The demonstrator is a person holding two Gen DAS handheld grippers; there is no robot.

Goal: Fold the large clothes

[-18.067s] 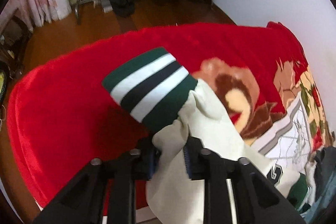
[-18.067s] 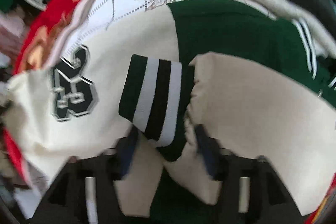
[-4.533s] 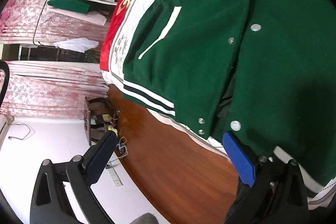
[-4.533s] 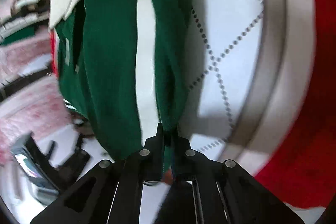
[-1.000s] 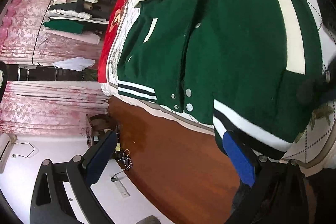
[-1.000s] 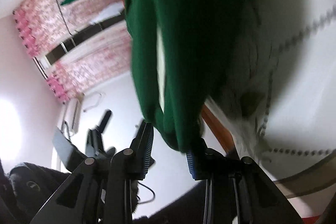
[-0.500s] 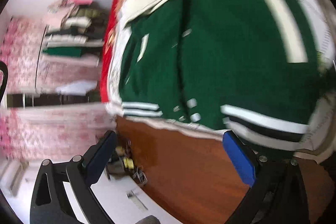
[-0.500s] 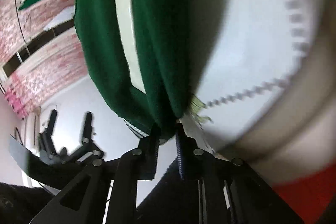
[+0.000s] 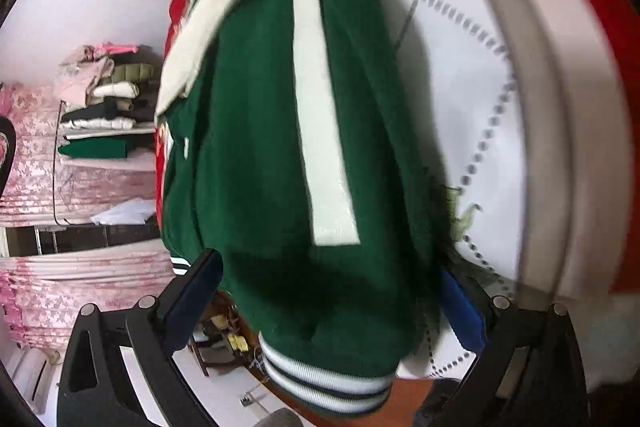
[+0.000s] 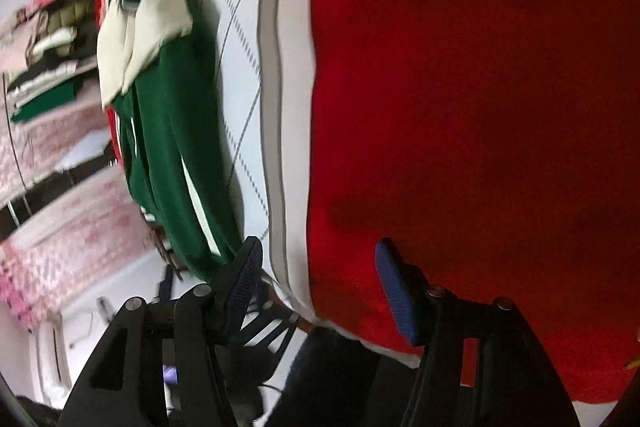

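Note:
A green varsity jacket (image 9: pixel 280 147) with a cream pocket stripe and cream sleeves lies on the bed blanket (image 9: pixel 500 107). Its striped hem (image 9: pixel 324 383) hangs over the bed edge. My left gripper (image 9: pixel 328 303) is open, with its blue-padded jaws on either side of the jacket's lower body. In the right wrist view the jacket (image 10: pixel 176 147) lies to the left on the white part of the blanket. My right gripper (image 10: pixel 318 291) is open and empty over the blanket's red part (image 10: pixel 480 107).
A clothes rack with stacked folded garments (image 9: pixel 100 107) stands against pink curtains (image 9: pixel 60 279). Wooden floor (image 9: pixel 412 403) shows below the bed edge. A black stand (image 10: pixel 256 331) is on the floor by the bed.
My right gripper has let go of the jacket's edge and swung right over the red blanket. My left gripper has moved in close, with the jacket's lower body now between its open jaws.

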